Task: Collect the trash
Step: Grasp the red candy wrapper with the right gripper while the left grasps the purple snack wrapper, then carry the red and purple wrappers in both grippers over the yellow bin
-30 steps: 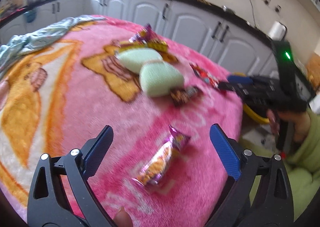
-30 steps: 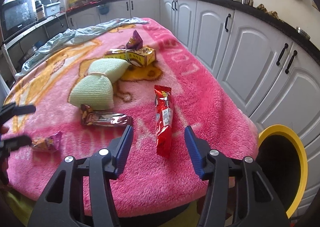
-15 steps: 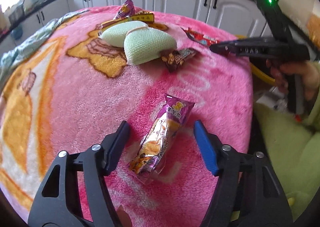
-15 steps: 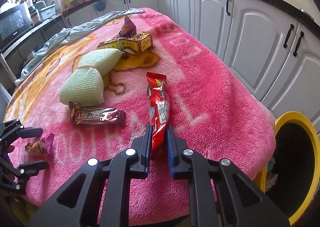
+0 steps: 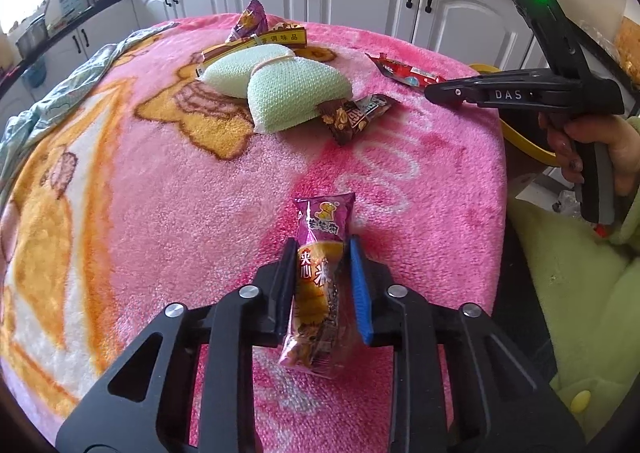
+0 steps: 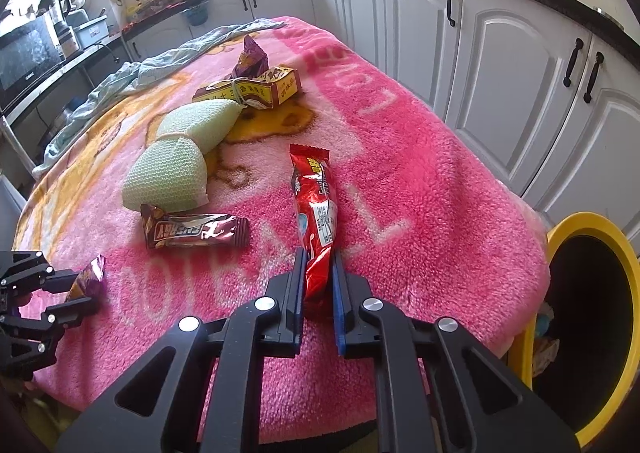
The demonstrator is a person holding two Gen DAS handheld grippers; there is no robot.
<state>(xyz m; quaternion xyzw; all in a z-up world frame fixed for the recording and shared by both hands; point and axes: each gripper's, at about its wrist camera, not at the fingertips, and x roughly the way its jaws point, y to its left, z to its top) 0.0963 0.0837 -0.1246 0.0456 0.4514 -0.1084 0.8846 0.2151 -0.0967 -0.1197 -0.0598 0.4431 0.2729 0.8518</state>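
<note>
Both jaws newly clamped (on wrappers (image 5: 320,277)).

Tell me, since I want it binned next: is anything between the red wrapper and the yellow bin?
Nothing visible. The right gripper is shut on the red wrapper, and only bare pink blanket lies between it and the yellow bin beyond the table's edge.

You could read "DAS" in white letters on the side of your right gripper (image 5: 520,93). Left of it, the brown bar wrapper (image 6: 196,231) said "ENERGY", seen upside down.
</note>
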